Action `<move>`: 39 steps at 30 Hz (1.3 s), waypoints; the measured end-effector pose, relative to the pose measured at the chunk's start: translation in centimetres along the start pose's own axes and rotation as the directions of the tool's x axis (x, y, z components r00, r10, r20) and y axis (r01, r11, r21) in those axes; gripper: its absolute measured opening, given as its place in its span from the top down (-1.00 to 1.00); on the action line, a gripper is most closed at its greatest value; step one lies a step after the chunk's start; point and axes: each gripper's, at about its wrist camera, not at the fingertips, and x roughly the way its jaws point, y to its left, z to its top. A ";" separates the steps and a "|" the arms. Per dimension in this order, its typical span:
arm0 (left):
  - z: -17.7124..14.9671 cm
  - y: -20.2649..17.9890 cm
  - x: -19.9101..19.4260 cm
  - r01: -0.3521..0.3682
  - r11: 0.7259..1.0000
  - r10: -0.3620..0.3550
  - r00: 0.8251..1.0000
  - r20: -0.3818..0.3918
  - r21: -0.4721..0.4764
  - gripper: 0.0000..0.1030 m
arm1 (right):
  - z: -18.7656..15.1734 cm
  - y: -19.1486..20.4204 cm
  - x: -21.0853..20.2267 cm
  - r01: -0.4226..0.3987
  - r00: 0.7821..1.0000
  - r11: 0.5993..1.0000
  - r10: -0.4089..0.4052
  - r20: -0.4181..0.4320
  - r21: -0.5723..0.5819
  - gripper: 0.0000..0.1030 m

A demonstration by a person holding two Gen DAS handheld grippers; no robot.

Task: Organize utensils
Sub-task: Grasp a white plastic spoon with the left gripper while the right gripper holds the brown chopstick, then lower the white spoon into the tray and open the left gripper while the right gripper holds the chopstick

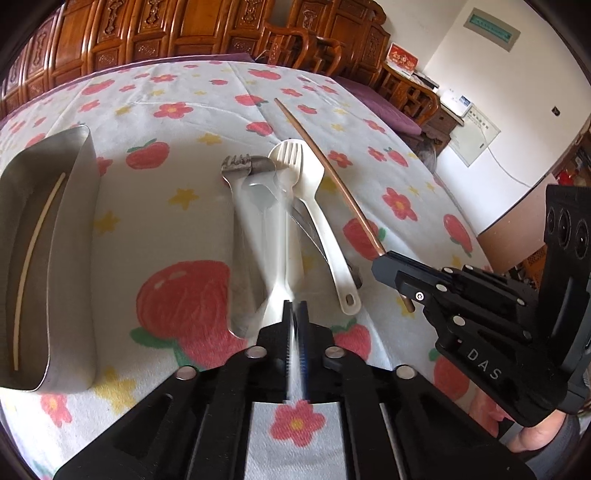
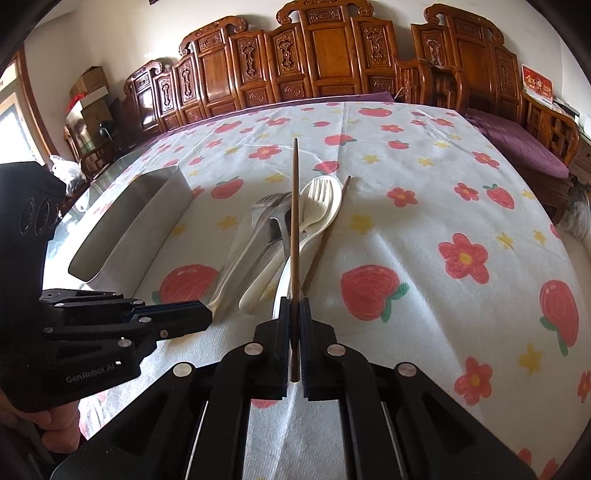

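The left gripper [image 1: 295, 306] is closed on the handle of a metal fork [image 1: 255, 221], whose tines point away over the fruit-and-flower tablecloth [image 1: 166, 177]; the fork looks blurred along its length. Just beside it on the right lie a white plastic spoon [image 1: 317, 206] with a white plastic fork [image 1: 291, 155] resting in its bowl. To the right, the right gripper [image 1: 391, 269] is clamped on a brown chopstick [image 1: 325, 162] that slants away across the cloth. At the left edge stands a metal tray [image 1: 85, 221] holding one pale chopstick [image 1: 33, 258]. Carved wooden furniture [image 1: 166, 33] lines the far wall.
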 end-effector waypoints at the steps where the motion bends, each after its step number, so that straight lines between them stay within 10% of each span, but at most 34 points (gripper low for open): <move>1: -0.1 -0.1 -0.3 -0.013 1.000 0.013 1.000 0.008 0.005 0.97 | 0.0 0.1 0.0 -0.002 1.000 1.000 0.002 -0.001 -0.002 0.88; 39: 2.2 6.6 -9.1 -0.258 0.966 0.255 0.959 0.121 0.004 0.97 | -0.2 5.1 -0.6 -0.106 0.994 0.989 0.106 -0.006 -0.102 0.88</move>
